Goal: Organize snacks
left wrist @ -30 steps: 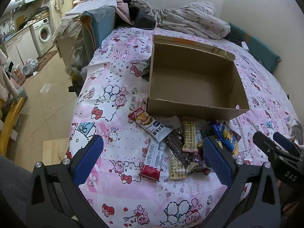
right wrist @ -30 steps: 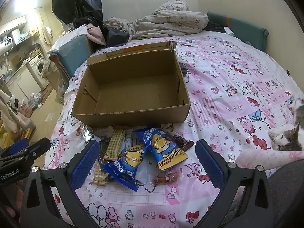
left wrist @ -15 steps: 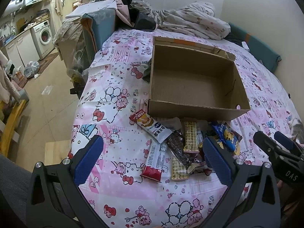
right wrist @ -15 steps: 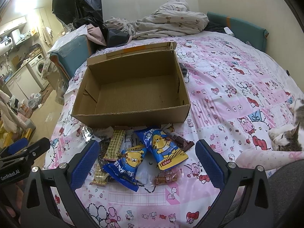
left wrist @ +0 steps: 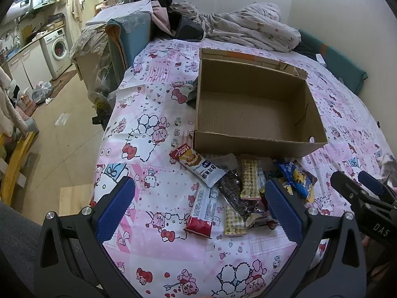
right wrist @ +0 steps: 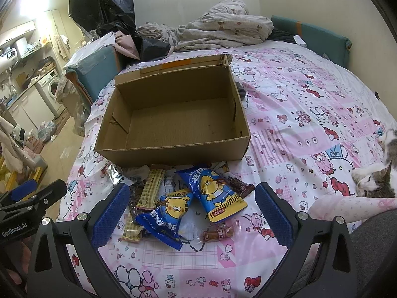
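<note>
Left wrist view. The left gripper hangs above the bed with its jaws spread wide and nothing between them. The box stands open and empty on the sheet. The snacks lie in a loose heap just in front of its near wall, none inside. Nearest this gripper are a white bar lying aslant and a red-ended bar below it, both at the heap's left edge. The right gripper enters at the right margin. This view alone shows the two bars plainly, along with the floor and a washer to the left of the bed.

Right wrist view. The right gripper is likewise wide and empty, poised over the heap's right half. Two blue bags overlap between its fingers, with a small brown pack just below them and a dark bar beside the upper bag. The box is seen empty here too. Only this view shows a cat lying on the bed at the far right, well apart from the heap.

Step in hand, as judged: the opening approach, with no snack yet grasped. The next move calls for lowering one gripper over a single pack at the heap's edge, closing on it alone, then carrying it over the near wall into the box.
</note>
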The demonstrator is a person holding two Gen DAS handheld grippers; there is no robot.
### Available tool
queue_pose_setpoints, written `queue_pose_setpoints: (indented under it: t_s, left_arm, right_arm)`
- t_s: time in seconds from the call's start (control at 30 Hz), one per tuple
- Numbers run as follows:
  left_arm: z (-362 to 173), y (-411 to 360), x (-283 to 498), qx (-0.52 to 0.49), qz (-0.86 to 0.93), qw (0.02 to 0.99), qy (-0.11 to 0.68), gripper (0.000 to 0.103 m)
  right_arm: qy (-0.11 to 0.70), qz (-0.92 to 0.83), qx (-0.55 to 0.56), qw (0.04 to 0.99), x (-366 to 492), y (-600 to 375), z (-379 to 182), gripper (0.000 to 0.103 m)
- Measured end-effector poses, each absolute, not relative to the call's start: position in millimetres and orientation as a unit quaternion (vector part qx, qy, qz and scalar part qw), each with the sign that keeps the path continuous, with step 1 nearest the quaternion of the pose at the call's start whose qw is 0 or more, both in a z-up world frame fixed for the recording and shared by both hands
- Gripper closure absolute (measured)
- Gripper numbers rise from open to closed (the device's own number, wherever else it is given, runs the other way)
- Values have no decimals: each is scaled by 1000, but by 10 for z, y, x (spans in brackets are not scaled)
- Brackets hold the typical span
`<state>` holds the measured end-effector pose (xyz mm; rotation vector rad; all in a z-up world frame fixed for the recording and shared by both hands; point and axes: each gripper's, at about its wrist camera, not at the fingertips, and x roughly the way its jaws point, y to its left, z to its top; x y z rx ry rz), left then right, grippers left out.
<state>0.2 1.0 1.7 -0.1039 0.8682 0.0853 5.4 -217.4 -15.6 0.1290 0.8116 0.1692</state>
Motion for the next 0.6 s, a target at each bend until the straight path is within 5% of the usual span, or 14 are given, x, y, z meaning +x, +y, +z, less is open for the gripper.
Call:
queue_pose_setpoints:
  t_s: [0.6]
  left_arm:
    - [3, 12, -6, -53, 41, 905, 419, 0]
  right_arm:
    - [395, 83, 63, 913, 53, -2173, -164, 0]
